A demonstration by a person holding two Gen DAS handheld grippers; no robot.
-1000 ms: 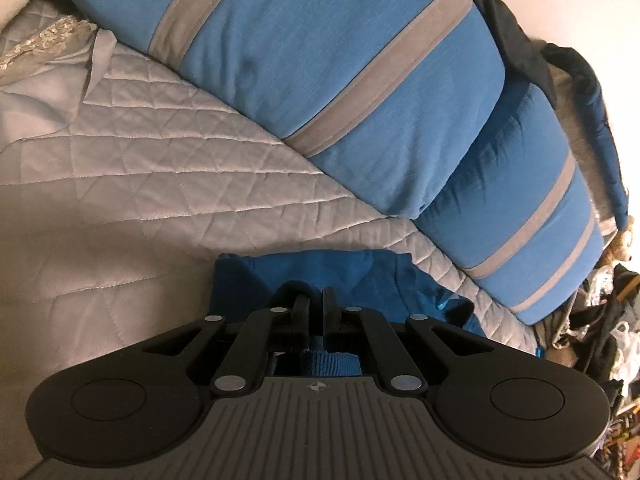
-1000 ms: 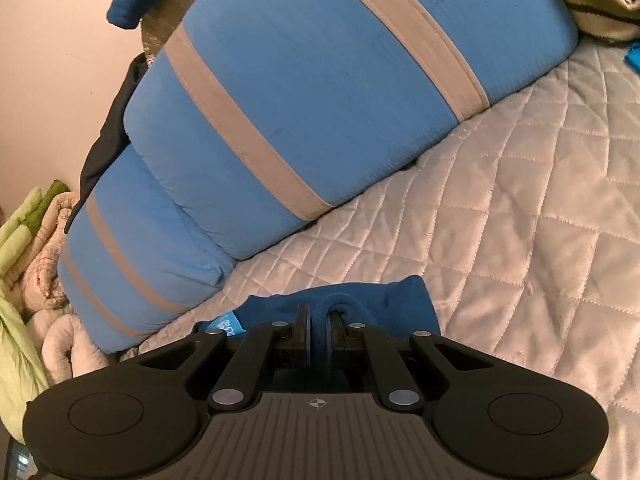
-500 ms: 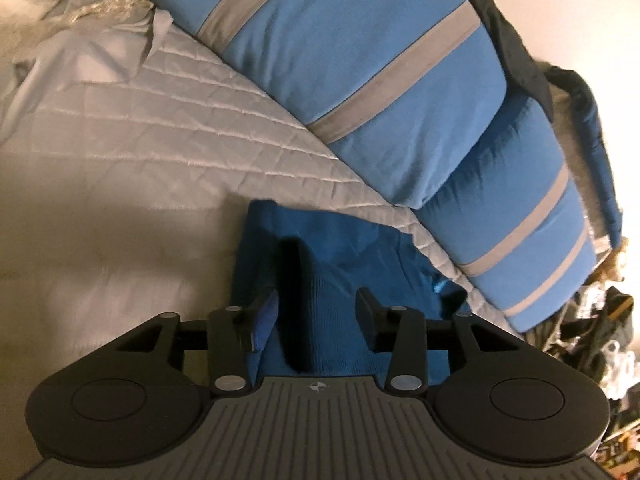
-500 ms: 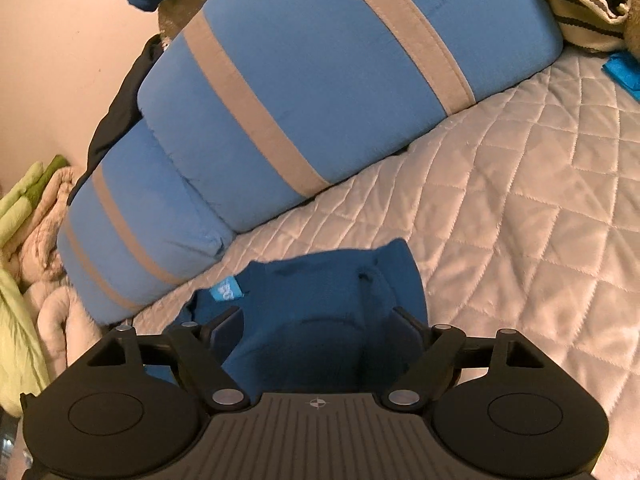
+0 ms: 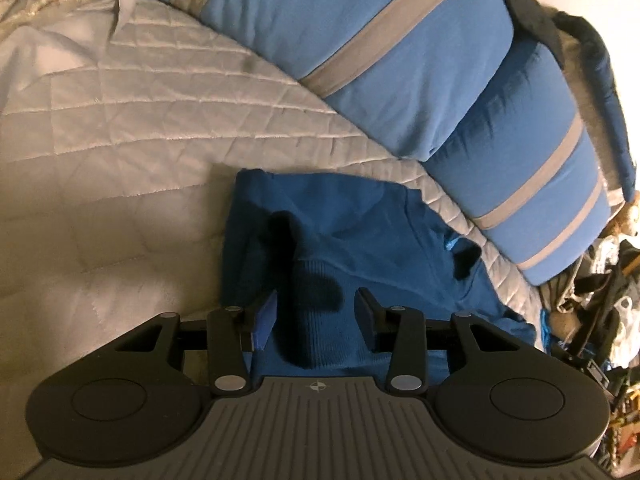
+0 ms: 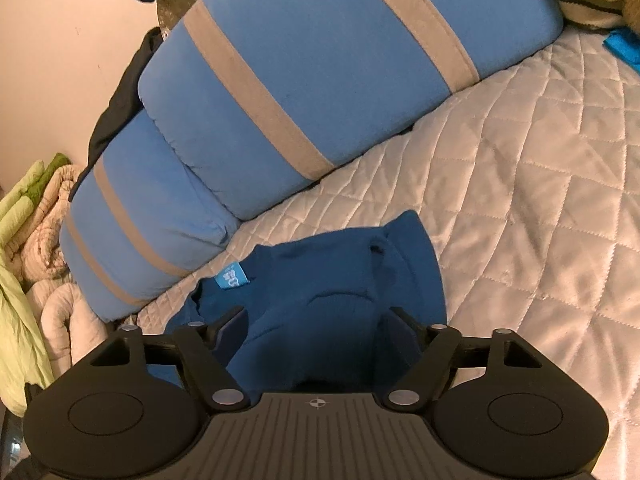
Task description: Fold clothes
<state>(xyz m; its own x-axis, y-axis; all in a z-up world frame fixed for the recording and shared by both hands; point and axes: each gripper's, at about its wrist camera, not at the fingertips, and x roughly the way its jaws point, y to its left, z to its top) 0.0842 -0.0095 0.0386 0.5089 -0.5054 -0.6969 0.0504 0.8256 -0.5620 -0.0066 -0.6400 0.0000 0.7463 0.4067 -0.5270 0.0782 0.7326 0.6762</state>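
Note:
A dark blue sweater point(image 5: 360, 224) lies folded on the quilted bed cover, near the pillows. Its ribbed cuff point(image 5: 320, 320) lies between the jaws of my left gripper point(image 5: 316, 316), which is open and holds nothing. In the right wrist view the same sweater point(image 6: 332, 280) shows a light blue neck label point(image 6: 232, 278). My right gripper point(image 6: 312, 336) is open just above the sweater's near edge, jaws wide apart and empty.
Two blue pillows with grey stripes point(image 5: 360, 40) point(image 6: 320, 80) lie along the back of the pale quilted bed cover point(image 5: 120, 140) point(image 6: 540, 200). Bundled blankets point(image 6: 32, 240) sit at the left, clutter point(image 5: 600, 300) beyond the bed's right edge.
Both grippers were shut on the sweater a second ago. They have opened, let it go onto the bed and pulled back a little.

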